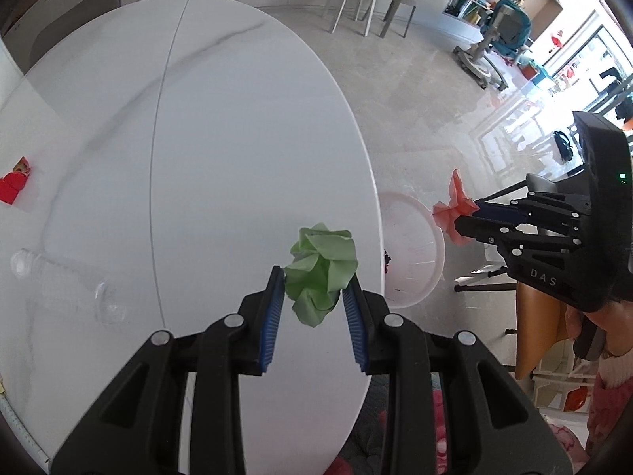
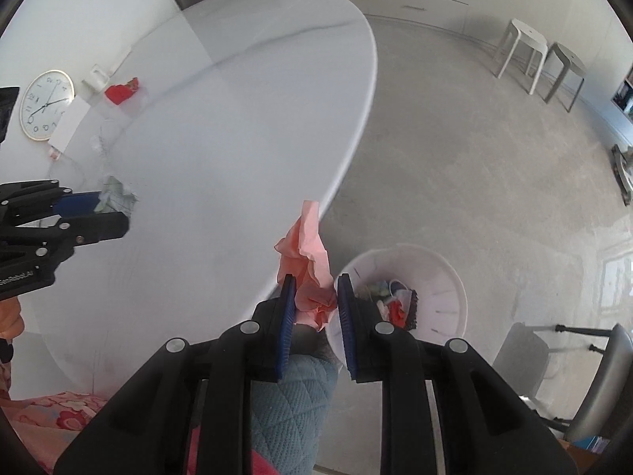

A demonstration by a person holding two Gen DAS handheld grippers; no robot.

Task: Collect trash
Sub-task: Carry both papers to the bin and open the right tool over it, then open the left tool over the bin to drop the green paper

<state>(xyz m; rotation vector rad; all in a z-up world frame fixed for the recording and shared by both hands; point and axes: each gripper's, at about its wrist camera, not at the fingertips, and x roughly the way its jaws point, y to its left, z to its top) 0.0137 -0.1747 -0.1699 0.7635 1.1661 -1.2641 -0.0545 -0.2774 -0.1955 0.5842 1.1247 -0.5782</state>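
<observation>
My left gripper (image 1: 316,281) is shut on a crumpled green paper ball (image 1: 322,267) above the near right part of the white oval table (image 1: 221,126). My right gripper (image 2: 315,291) is shut on a crumpled pink paper (image 2: 306,261) and holds it off the table's right edge, above and left of the white trash bin (image 2: 447,277) on the floor. The bin holds several scraps. In the left wrist view the right gripper (image 1: 461,219) holds the pink paper (image 1: 455,206) beside the bin (image 1: 419,229). In the right wrist view the left gripper (image 2: 107,213) is at the left.
A red wrapper (image 1: 14,184) and a clear plastic bottle (image 1: 67,281) lie on the table's left side. A clock (image 2: 46,105) and a white box (image 2: 71,122) sit at the table's far left. Two stools (image 1: 368,2) stand on the floor beyond. A chair (image 2: 593,380) is at the near right.
</observation>
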